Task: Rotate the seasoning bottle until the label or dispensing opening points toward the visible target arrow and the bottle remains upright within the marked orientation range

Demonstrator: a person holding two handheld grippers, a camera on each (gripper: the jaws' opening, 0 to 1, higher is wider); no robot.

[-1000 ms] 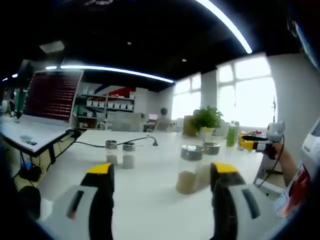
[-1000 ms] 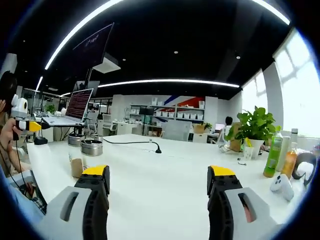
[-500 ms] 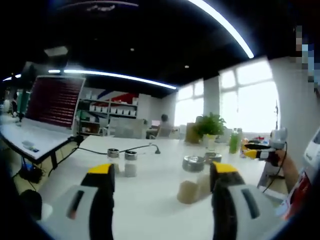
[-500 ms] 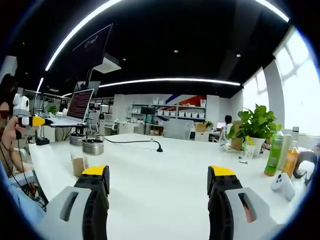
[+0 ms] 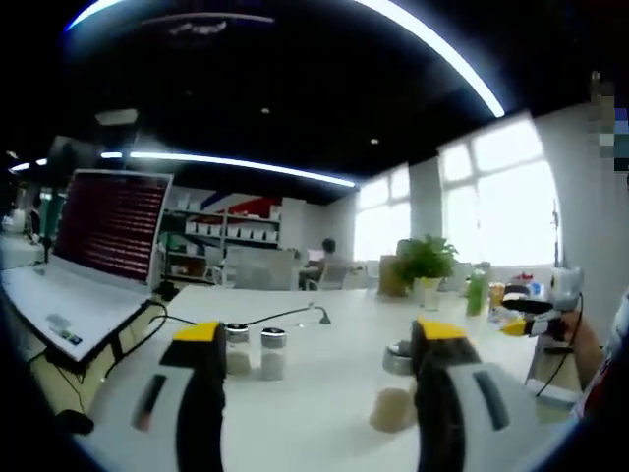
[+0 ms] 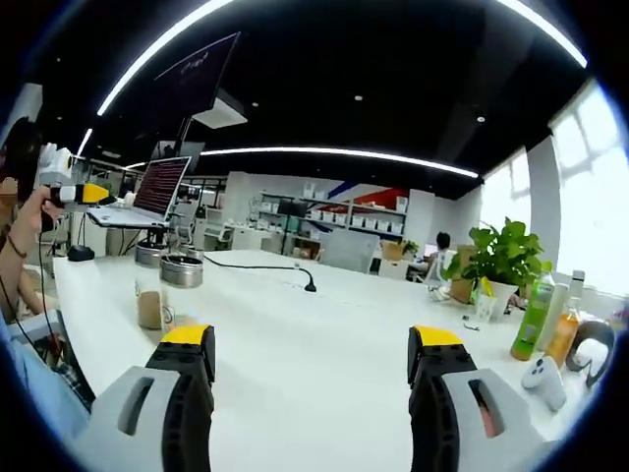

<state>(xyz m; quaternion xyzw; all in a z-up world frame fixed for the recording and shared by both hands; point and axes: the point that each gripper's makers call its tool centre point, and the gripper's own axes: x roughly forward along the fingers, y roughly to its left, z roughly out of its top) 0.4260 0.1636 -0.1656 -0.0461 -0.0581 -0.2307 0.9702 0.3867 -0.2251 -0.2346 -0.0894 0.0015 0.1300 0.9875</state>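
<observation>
So both sets of tongs are just hanging over the glossy white counter [image 6: 324,344] with nothing between them. The left tongs [image 5: 319,339] are spread wide, chunky grey plastic arms with yellow tips, and the right tongs [image 6: 313,342] look the same, gaping and empty. The seasoning bottle [image 5: 395,393] is a clear cylinder with a flat silver metal lid and tan powder in the bottom; in the left gripper view it stands upright on the counter, just inside the right-hand jaw and partly hidden behind it, though whether it touches I can't tell. In the right gripper view that same kind of bottle [image 6: 180,291] stands off to the left, well beyond the jaws, with a second similar jar right behind it. Two small glass shakers [image 5: 255,351] with metal caps stand side by side near the left jaw. A thin black cable [image 6: 260,267] snakes across the counter. An open laptop [image 5: 93,251] sits at the far left edge, and a leafy potted plant [image 6: 503,261] plus a green plastic bottle [image 6: 532,318] stand over to the right.
</observation>
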